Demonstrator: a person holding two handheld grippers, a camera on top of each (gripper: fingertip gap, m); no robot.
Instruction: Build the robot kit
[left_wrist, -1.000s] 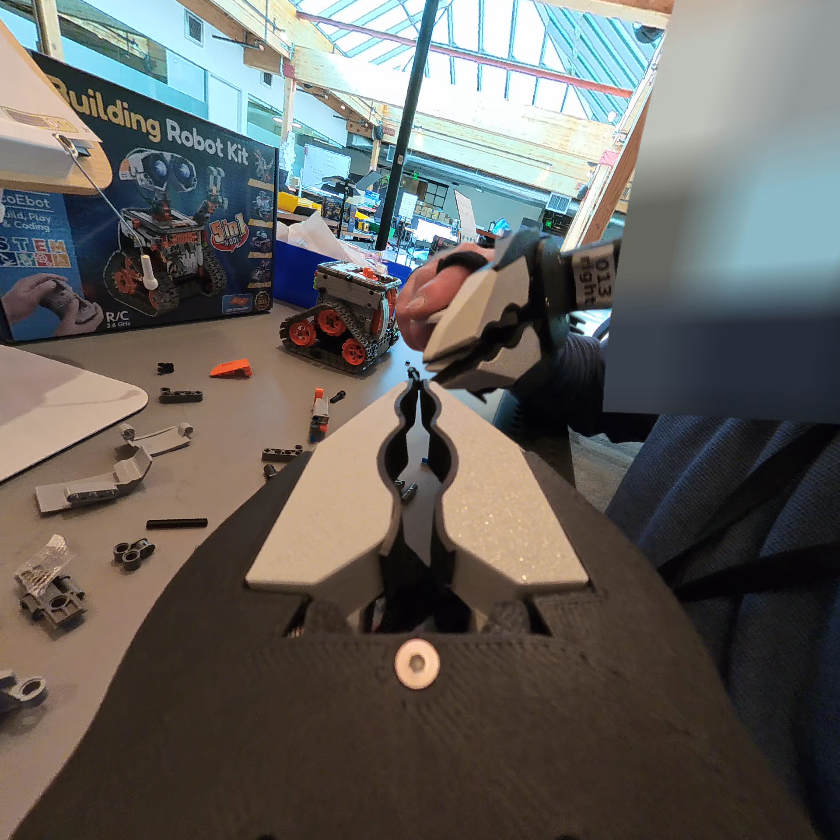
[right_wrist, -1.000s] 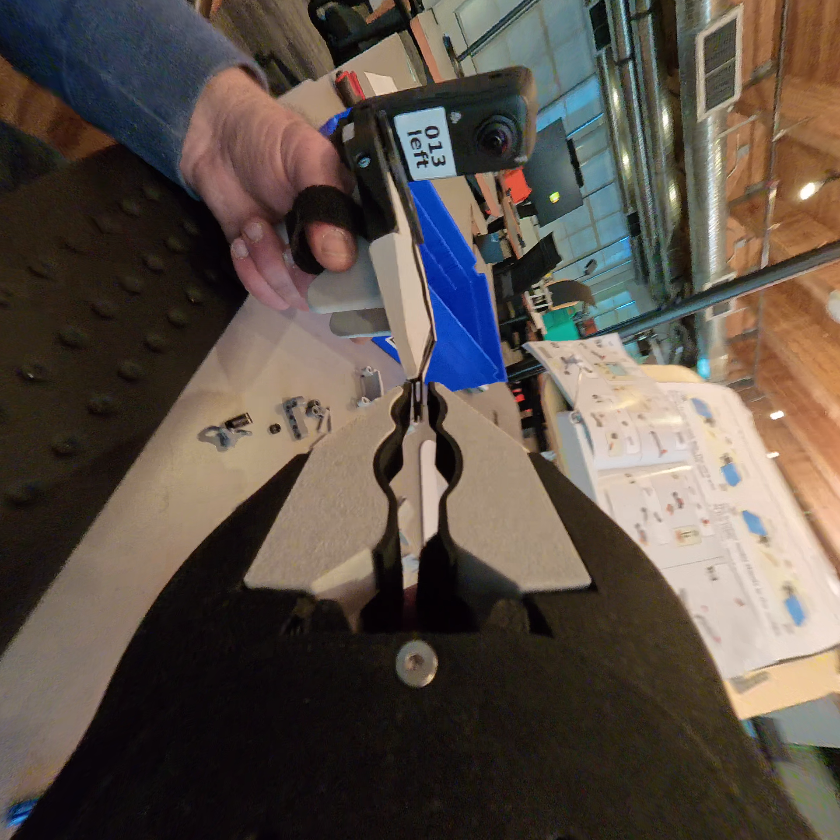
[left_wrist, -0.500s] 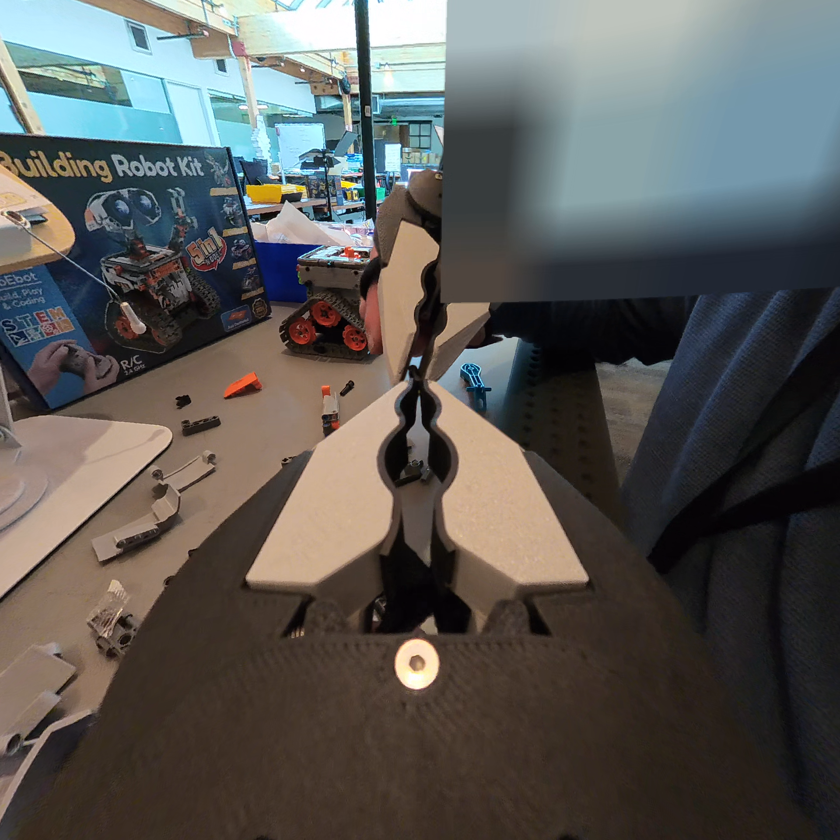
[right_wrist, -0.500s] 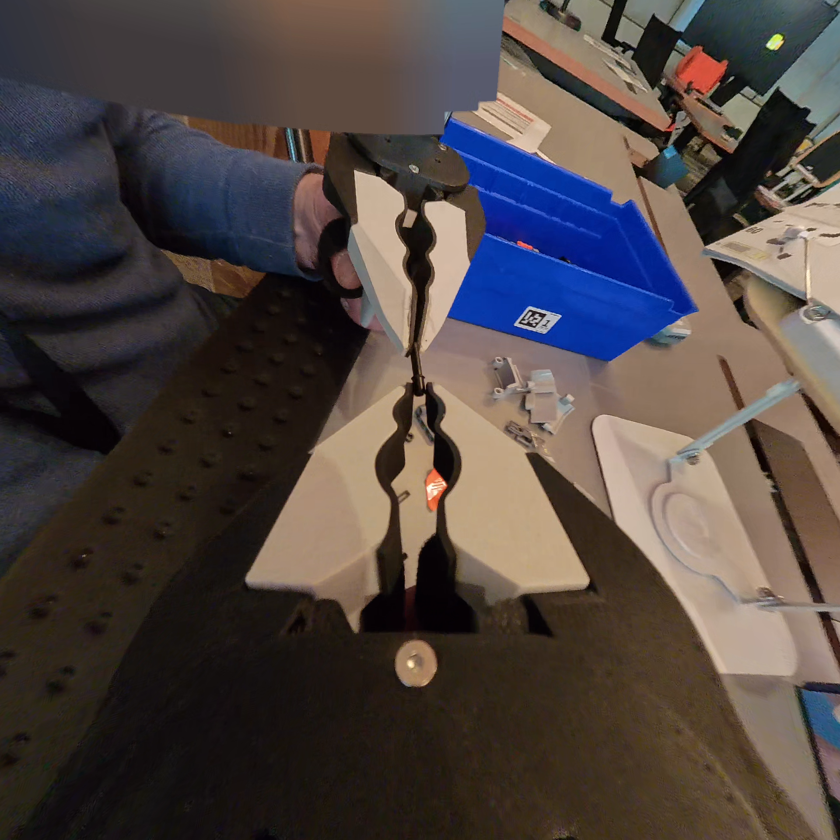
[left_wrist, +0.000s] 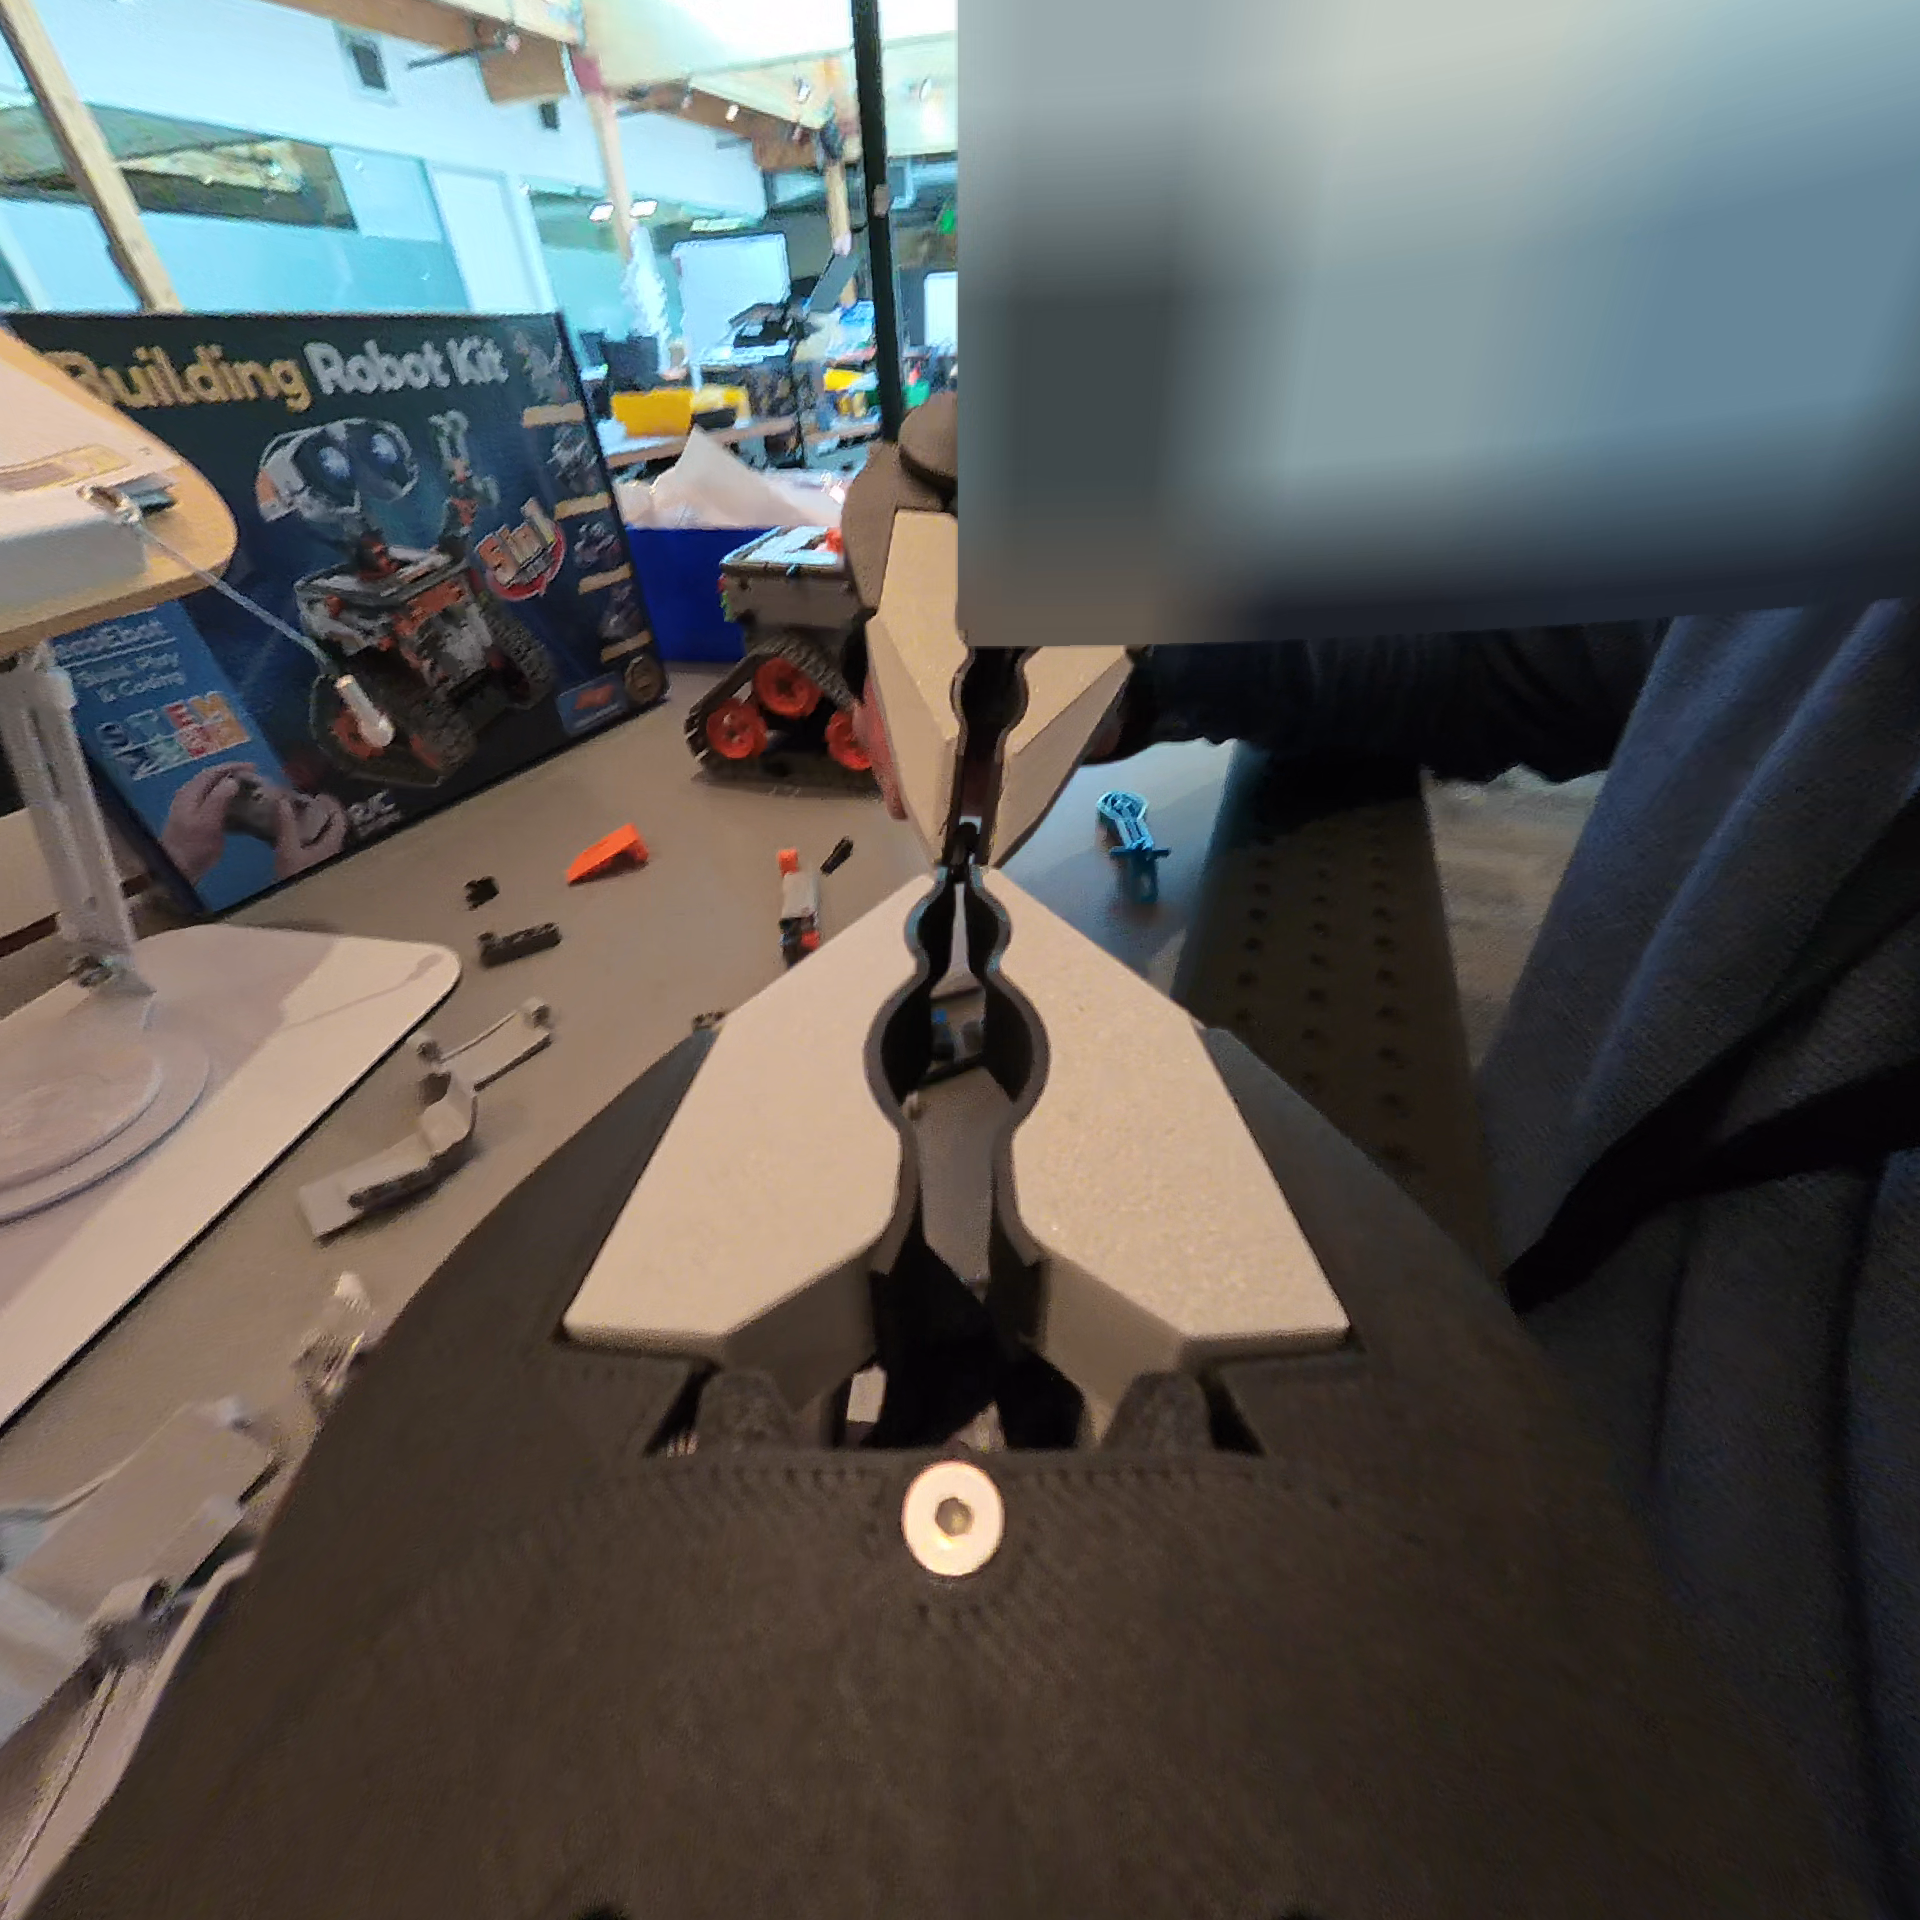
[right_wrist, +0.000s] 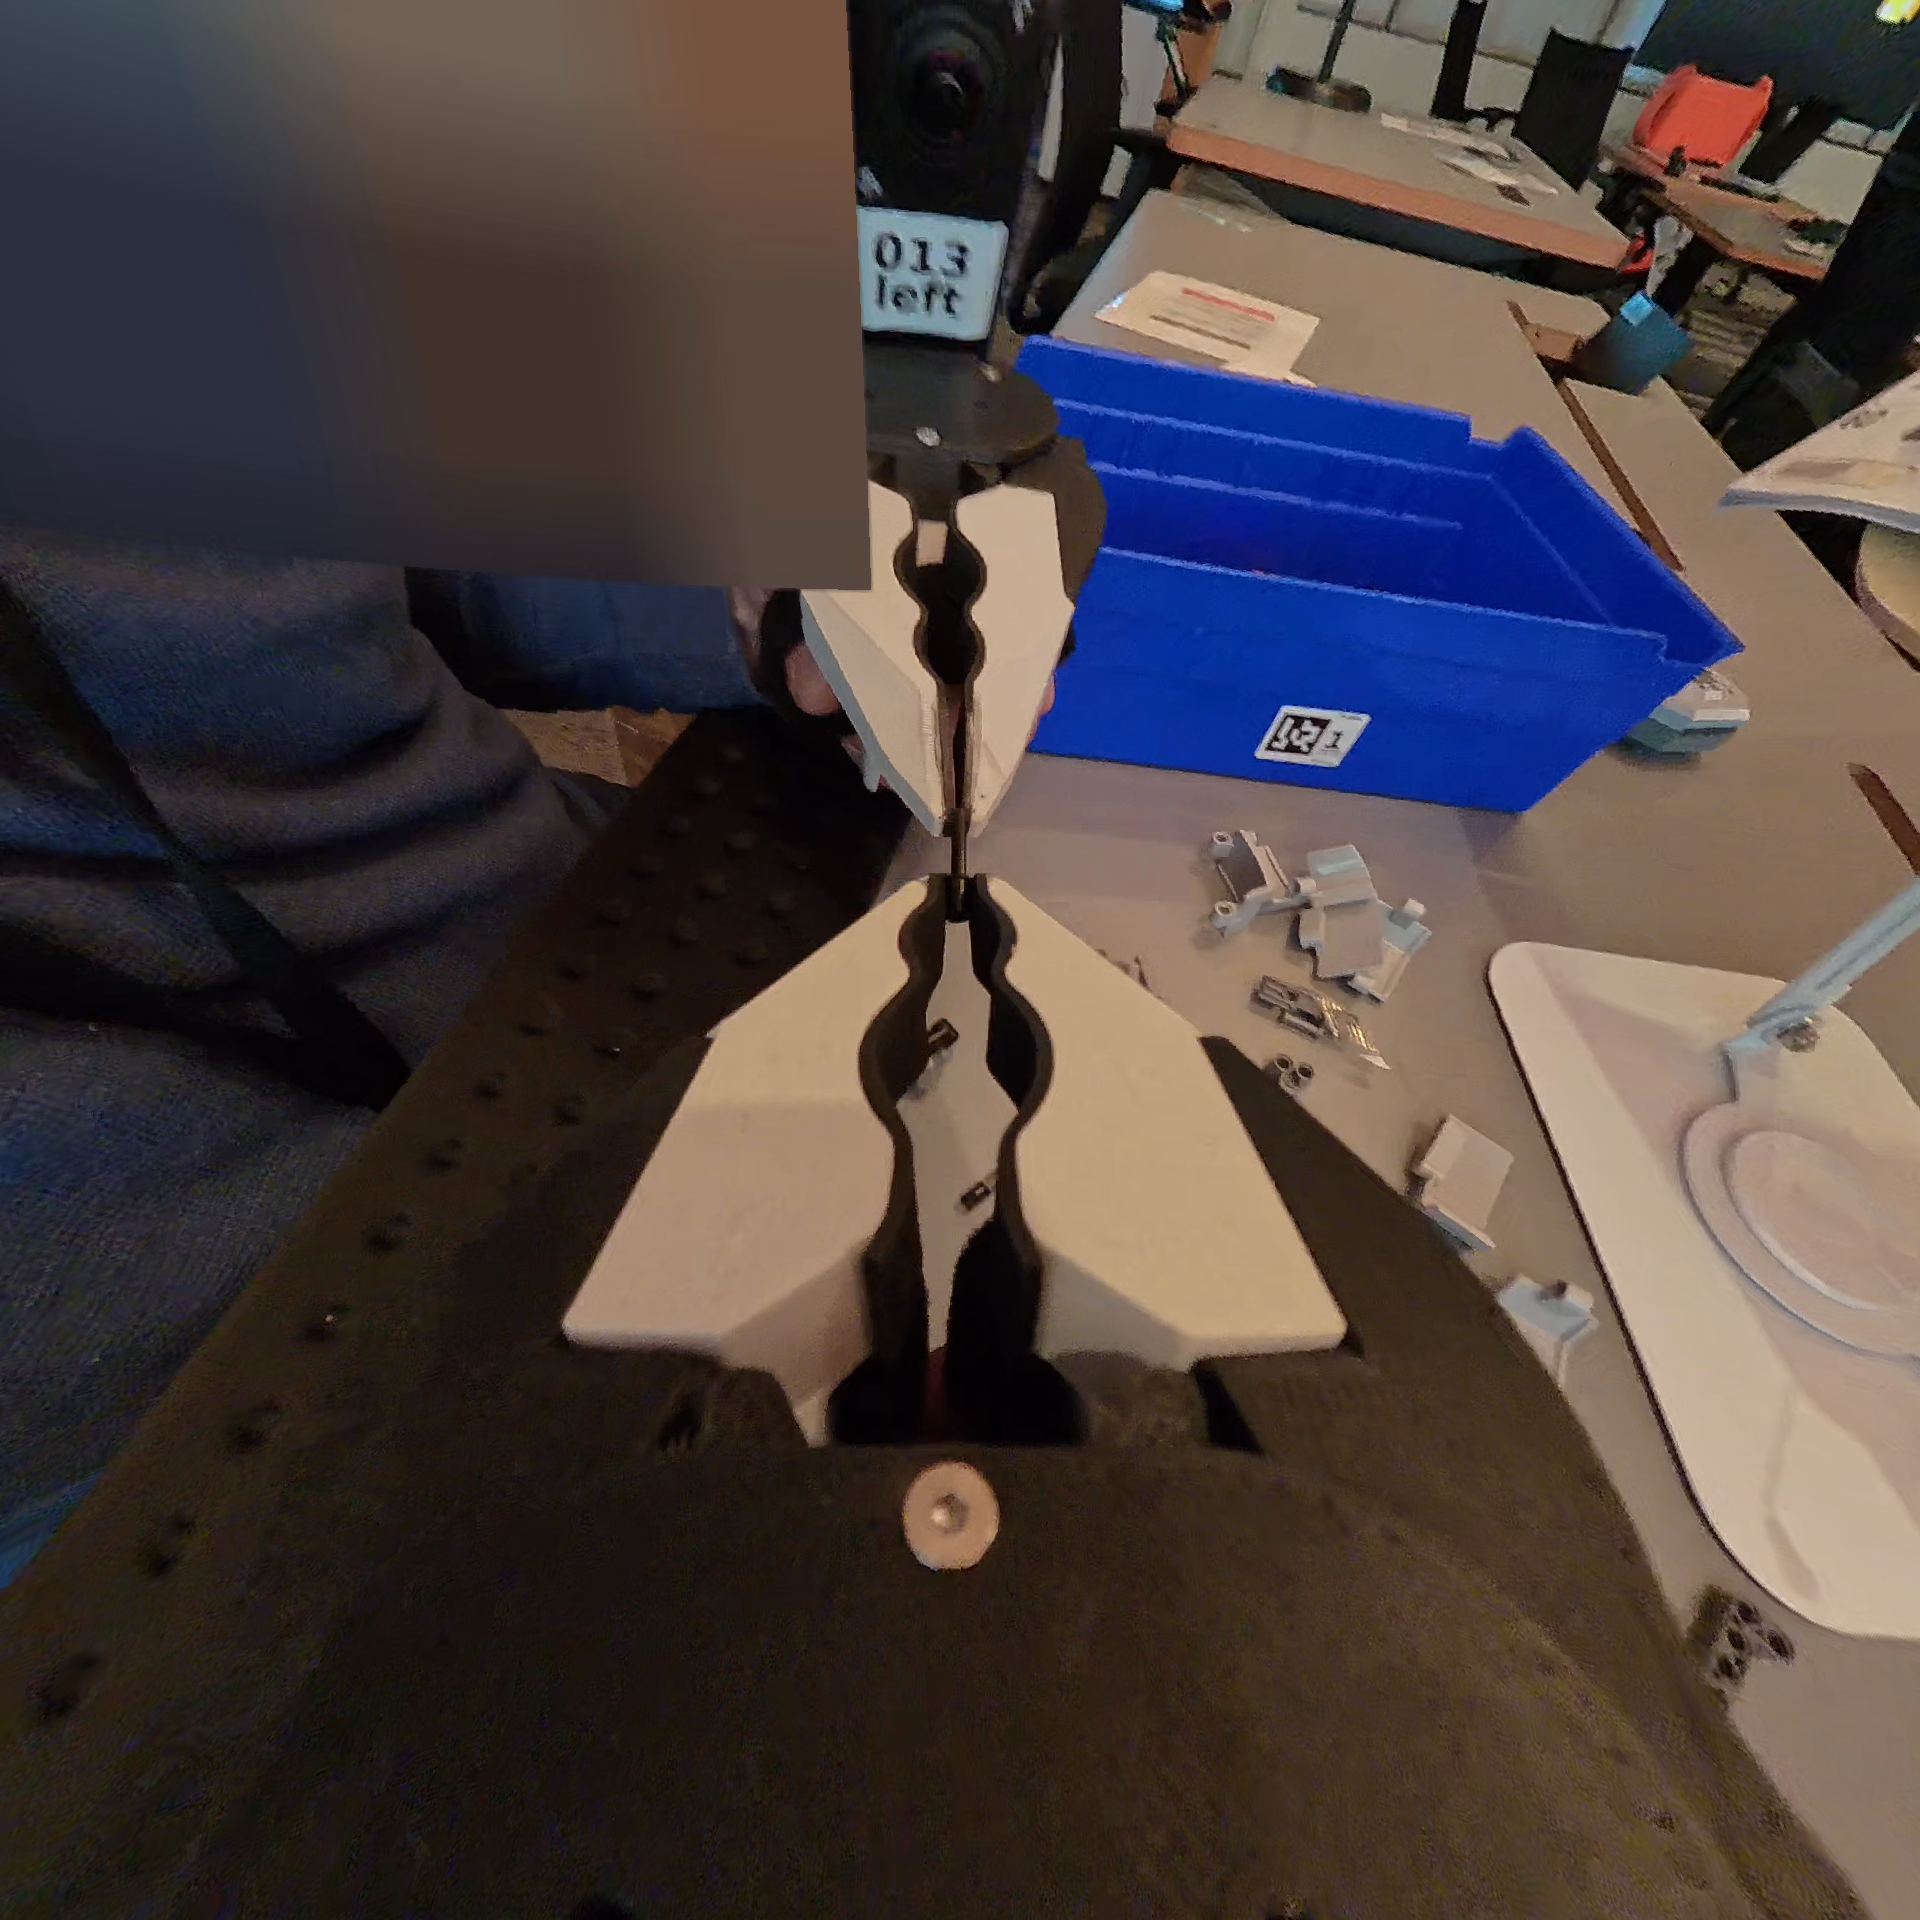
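Left gripper (left_wrist: 964, 878) and right gripper (right_wrist: 958, 896) tip to tip above the grey table (left_wrist: 644, 997), both pinched closed on one small black piece (right_wrist: 958, 854) spanning the gap between them. Beyond: blue bin (right_wrist: 1351, 665), loose grey parts (right_wrist: 1320, 920), tracked toy robot (left_wrist: 784, 665), kit box (left_wrist: 343, 582), white stand base (right_wrist: 1704, 1226).

Grey worktable (left_wrist: 665, 966) strewn with kit parts.
Printed kit box (left_wrist: 343, 582) propped at the back, tracked toy robot (left_wrist: 790, 665) just beside it; orange wedge (left_wrist: 608, 854), small black pieces (left_wrist: 517, 941) and blue tool (left_wrist: 1132, 831) scattered between. Blue bin (right_wrist: 1351, 623) near loose grey parts (right_wrist: 1320, 914); white stand base (right_wrist: 1704, 1226) well apart, at the edge.
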